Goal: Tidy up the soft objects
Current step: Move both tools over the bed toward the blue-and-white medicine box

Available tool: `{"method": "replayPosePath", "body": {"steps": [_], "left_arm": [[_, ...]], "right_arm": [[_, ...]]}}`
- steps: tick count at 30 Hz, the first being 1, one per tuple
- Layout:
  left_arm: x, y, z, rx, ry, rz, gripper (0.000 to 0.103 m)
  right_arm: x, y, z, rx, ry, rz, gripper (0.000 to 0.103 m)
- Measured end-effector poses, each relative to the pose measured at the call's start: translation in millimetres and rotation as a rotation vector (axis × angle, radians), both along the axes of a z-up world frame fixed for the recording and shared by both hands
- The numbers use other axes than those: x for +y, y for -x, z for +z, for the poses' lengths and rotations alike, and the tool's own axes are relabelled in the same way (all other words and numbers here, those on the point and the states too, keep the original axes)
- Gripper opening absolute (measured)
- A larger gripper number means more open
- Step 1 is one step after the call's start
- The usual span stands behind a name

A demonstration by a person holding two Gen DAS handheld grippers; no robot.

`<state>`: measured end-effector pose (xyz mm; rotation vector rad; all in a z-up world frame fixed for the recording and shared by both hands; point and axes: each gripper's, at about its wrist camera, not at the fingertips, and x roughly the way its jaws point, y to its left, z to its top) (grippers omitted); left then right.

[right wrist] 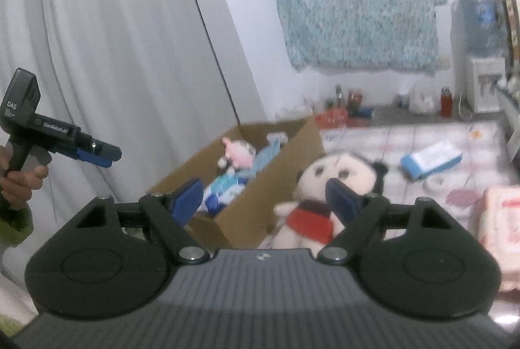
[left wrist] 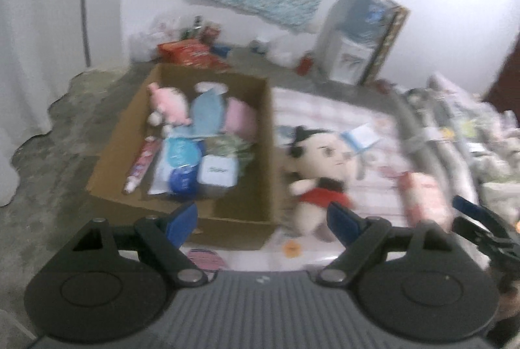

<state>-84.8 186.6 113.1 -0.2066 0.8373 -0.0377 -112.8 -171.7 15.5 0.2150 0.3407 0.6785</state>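
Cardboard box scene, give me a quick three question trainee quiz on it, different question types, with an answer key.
1. True or false: the doll in the red top lies inside the cardboard box.
2. Which is in the box? A) pink plush B) blue-ended packet C) water dispenser
3. Fill in: the jaws of the left gripper and right gripper are both ____.

Key: 1 false, it lies beside the box; 2 A; 3 open, nothing held.

We see our right gripper (right wrist: 265, 197) open and empty before a cardboard box (right wrist: 256, 206) of soft toys, a red-shirted plush doll (right wrist: 321, 186) leaning beside it.
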Motion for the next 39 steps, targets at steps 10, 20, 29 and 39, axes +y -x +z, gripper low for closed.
{"method": "replayPosePath", "body": {"steps": [10,20,29,39], "left_arm": [[-51,0,72,-0.183,0.024,-0.168,0.092],[-110,-96,90,-0.242,0.044,-0.3,0.092],[-174,-211,70,-0.222,-0.023,-0.399,0.096],[-289,-339,-80,0.019,-0.195,-0.616,0.096]], "right_arm": [[-50,5,75,-0.091,-0.089,-0.083,0.087],[-90,-66,126,-0.084,-0.149,-0.155,0.087],[-135,-183,101,-0.008,-0.26,-0.283,0.087],[-157,-302,-8,0.226,-0.308,-0.425,0.079]]}}
